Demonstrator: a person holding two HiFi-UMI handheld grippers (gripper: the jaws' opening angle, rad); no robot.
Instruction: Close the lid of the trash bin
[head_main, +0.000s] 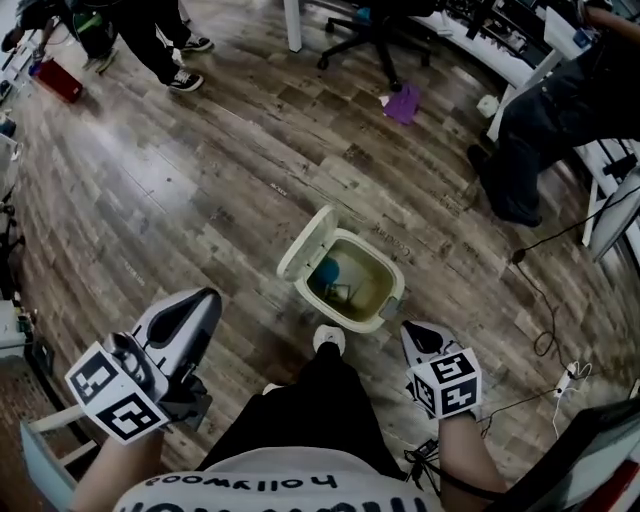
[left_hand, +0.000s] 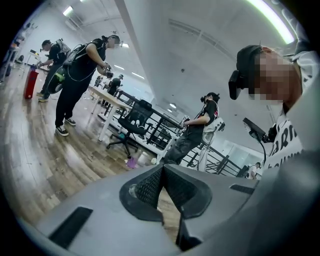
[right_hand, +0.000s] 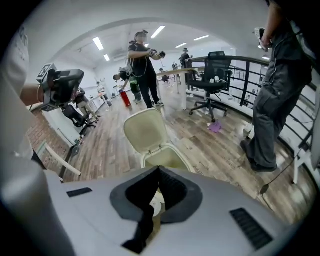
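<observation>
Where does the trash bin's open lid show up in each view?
Head view: the lid is at centre, raised off the upper-left edge of the trash bin.
Left gripper view: not in it.
Right gripper view: the lid stands upright at centre, above the jaws.
Shared landmark: the purple cloth on the floor.

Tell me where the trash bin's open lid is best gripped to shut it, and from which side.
Grip the lid at its free top edge, coming from above. It stands nearly upright, hinged on the trash bin rim, so that edge is exposed and farthest from the hinge. The right gripper faces it; its jaws are together and must open.
</observation>
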